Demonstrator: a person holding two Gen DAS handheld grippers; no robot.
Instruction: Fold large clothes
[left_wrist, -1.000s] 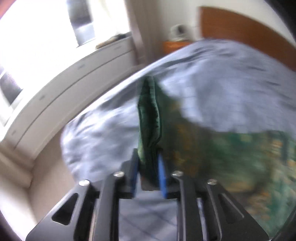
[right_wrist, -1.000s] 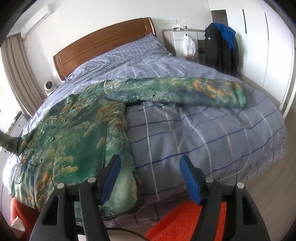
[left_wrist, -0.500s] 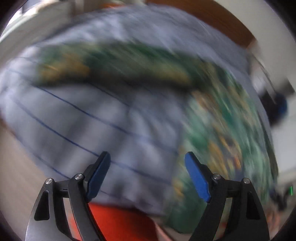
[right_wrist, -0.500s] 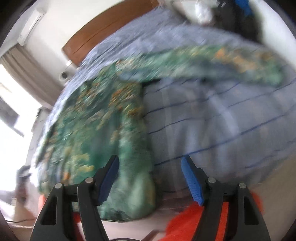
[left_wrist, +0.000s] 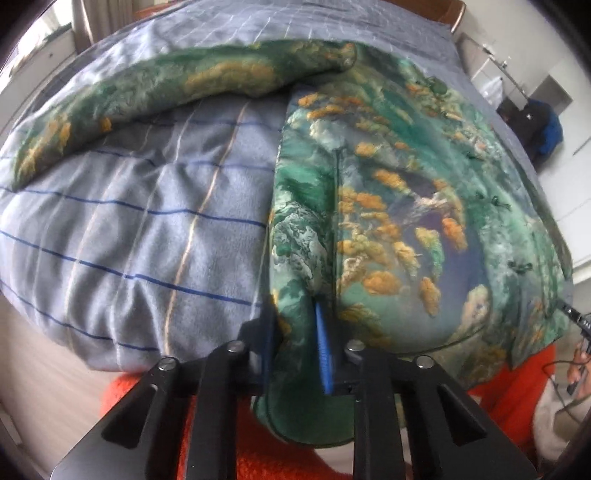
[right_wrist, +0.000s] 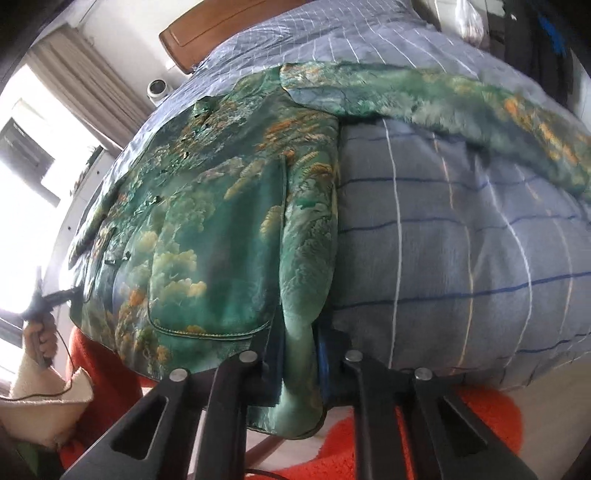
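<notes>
Jacket lies flat on the bed, its hem hanging over the near edge, one sleeve stretched out sideways across the cover and the other sleeve stretched the opposite way. Left gripper sits at one hem corner with a fold of the jacket between its fingers; right gripper likewise at the opposite corner. Headboard stands at the far end of the bed, rug on the floor below the near edge.
</notes>
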